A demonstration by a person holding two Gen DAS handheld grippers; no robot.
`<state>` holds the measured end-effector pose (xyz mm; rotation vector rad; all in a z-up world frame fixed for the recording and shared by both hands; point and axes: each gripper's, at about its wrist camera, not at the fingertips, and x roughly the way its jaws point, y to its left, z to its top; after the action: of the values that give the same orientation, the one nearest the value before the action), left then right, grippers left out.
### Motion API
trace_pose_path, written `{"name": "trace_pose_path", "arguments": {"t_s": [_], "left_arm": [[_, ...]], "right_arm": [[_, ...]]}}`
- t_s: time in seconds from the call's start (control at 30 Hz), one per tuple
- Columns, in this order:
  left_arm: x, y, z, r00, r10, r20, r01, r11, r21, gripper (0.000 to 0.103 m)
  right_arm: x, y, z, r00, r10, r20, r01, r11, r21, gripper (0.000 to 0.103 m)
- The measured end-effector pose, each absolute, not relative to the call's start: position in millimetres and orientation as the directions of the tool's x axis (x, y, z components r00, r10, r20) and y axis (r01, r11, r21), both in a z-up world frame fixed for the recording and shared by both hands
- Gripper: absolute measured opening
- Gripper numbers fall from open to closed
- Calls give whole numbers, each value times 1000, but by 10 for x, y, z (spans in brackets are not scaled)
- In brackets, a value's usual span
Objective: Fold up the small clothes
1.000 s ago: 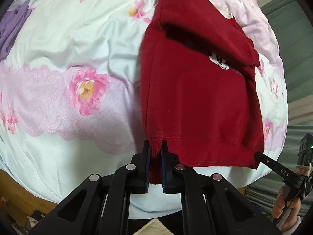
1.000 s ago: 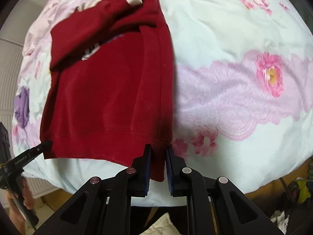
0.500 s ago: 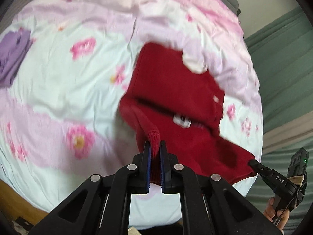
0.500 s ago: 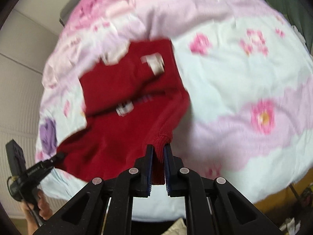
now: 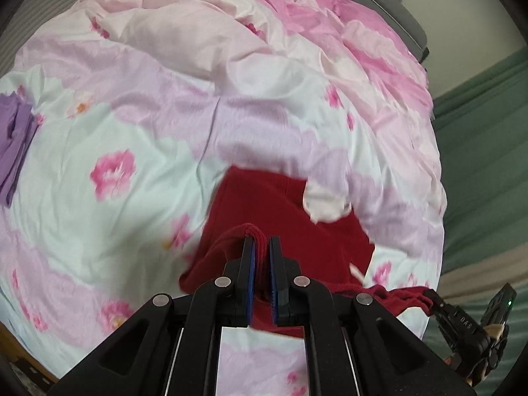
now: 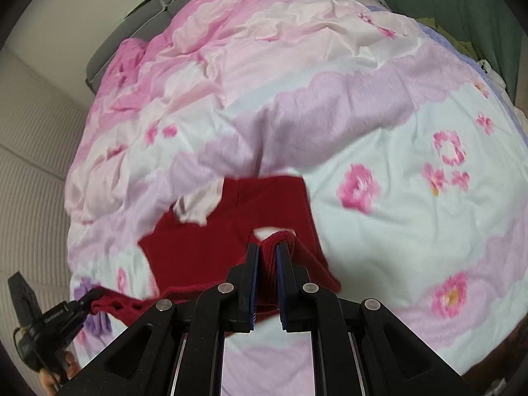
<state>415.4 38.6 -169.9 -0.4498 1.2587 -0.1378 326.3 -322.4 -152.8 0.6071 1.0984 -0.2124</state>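
A small dark red sweater (image 5: 280, 211) lies on the flowered bedspread (image 5: 115, 125), its ribbed hem lifted off the bed toward its upper part. My left gripper (image 5: 261, 242) is shut on one hem corner. My right gripper (image 6: 268, 249) is shut on the other hem corner of the sweater (image 6: 204, 247). The hem stretches between the two grippers. The right gripper also shows at the lower right of the left wrist view (image 5: 432, 297), and the left one at the lower left of the right wrist view (image 6: 94, 297). A pale collar patch (image 6: 194, 206) shows on the sweater's far part.
A purple garment (image 5: 13, 142) lies at the bed's left side. A crumpled pink quilt (image 5: 204, 33) fills the far part of the bed below a grey headboard (image 5: 379, 3). Green curtains (image 5: 485, 151) hang at the right, a ribbed wall (image 6: 29, 165) at the left.
Both grippers have lifted the sweater's hem from the near bed edge and carried it up and forward over the body of the sweater, which was lying flat before.
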Motion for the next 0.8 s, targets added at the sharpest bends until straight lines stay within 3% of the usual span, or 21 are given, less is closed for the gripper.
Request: {"name": "trace_pose_path", "arguments": {"t_s": [0.67, 0.73, 0.8], "left_arm": [[5307, 177, -2641, 148, -281, -948, -213, 927, -308, 10], [5348, 173, -2625, 170, -259, -951, -196, 937, -290, 18], [5392, 149, -2563, 190, -232, -954, -164, 951, -264, 46]], "right_arm": [[4587, -3501, -2468, 280, 93, -956, 528, 817, 234, 11], [4640, -3507, -2497, 275, 84, -958, 530, 818, 224, 11], [4694, -3500, -2456, 283, 22, -959, 519, 837, 172, 11]]}}
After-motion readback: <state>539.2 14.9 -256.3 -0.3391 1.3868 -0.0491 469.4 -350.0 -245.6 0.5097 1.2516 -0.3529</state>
